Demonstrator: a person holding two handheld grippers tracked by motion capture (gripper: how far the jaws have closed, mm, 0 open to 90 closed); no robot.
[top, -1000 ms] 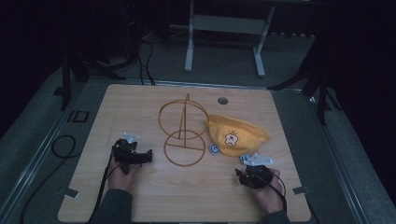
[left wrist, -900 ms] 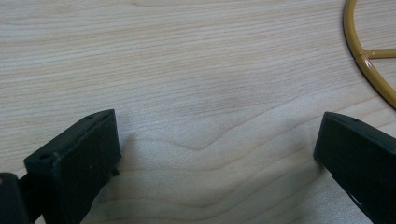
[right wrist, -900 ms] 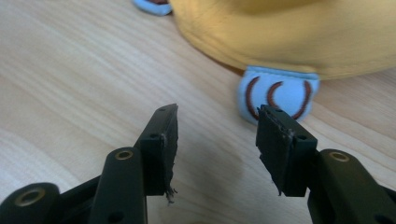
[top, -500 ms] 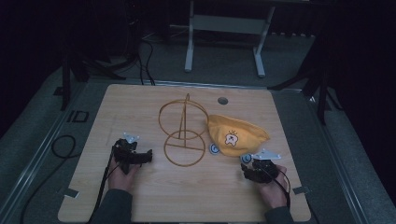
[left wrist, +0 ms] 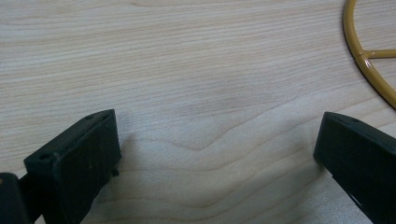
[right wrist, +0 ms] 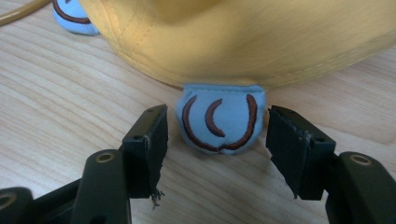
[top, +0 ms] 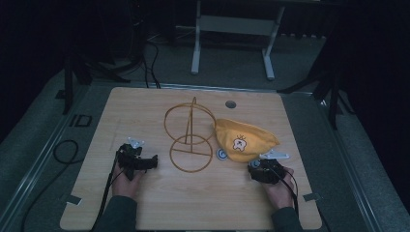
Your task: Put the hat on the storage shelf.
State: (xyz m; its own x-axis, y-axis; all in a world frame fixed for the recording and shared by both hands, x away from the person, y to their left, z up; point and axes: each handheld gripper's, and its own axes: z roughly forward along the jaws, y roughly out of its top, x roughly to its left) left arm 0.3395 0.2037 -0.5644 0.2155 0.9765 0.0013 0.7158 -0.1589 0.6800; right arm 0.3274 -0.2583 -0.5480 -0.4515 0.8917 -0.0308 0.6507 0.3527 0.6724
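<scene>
Right gripper view: blue ear (right wrist: 219, 122) of the yellow hat (right wrist: 243, 42) is seen between the two black jaws, pads clear of it on both sides, nothing gripped.
Right gripper (top: 261, 170): jaws wide, just been opening; ear bracketed but not pressed.
Left gripper (top: 143, 161): jaws wide, nothing between them, bare table (left wrist: 196, 88) under them; parked near the left edge, beside the wire stand (top: 189, 135).
Hat place: right half of the table (top: 145, 104), touching or just beside the stand's upright ring, which of the two cannot be told; second ear (top: 222, 154) lies at the hat's left near the stand's base ring.
Step in hand (judged): grasp of the near ear, so the hat can be lifted, likely toward the stand.
How to do well: jaws to be pushed a little further in, so the pads land on the ear's root and not its tip; closing to be done squarely across the ear.
Grip note: soft cloth, so a firm squeeze is needed; jaws to be kept off the tabletop.
Risk: a tip-only grip may slip when the hat's weight is taken; the hat may drag and nudge the light stand.
</scene>
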